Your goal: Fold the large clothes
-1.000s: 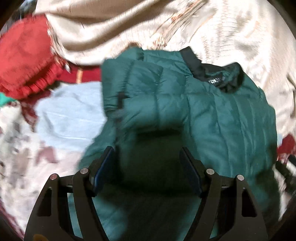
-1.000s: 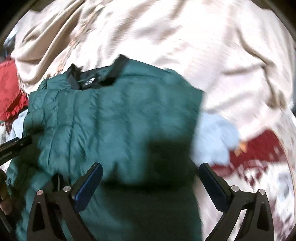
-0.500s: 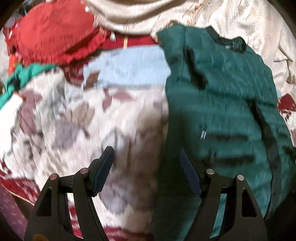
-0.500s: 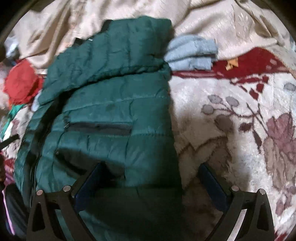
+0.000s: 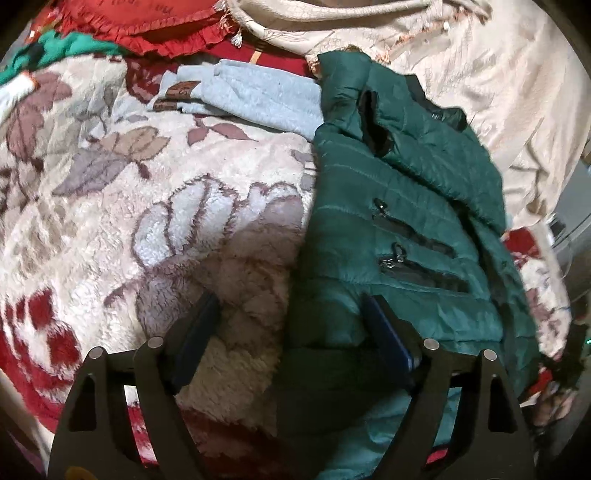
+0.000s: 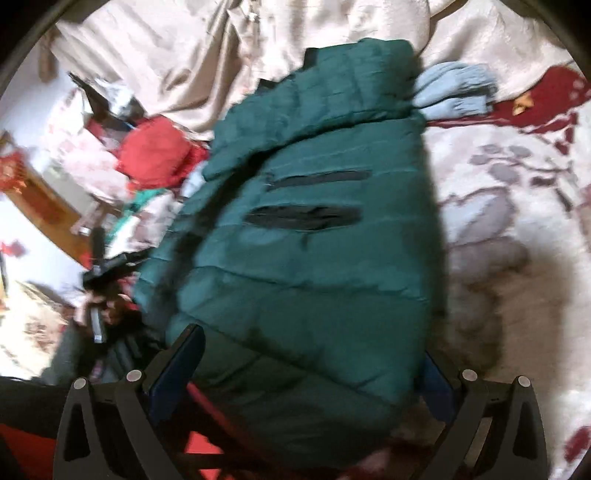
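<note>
A: Where's the green puffer jacket lying?

B: On the floral fleece blanket, folded lengthwise into a long bundle. In the left wrist view it fills the right half, its two zip pockets facing up and its black-lined collar at the far end. A folded light blue garment lies just beside the collar end, touching it.

A: And the left gripper?

B: Its fingers stand apart. The jacket's near left edge runs between them: the right finger is over green fabric, the left one over bare blanket. Nothing is pinched.

A: The right gripper?

B: Fingers spread wide, with the jacket's near end bulging between them and covering most of the right finger. Whether the pads actually touch the fabric I cannot tell; that view is blurred.

A: Anything else around?

B: A cream bedspread crumpled beyond the collar, a red frilled cushion at the far left, and in the right wrist view the blue garment pokes out past the jacket's far right corner.
</note>
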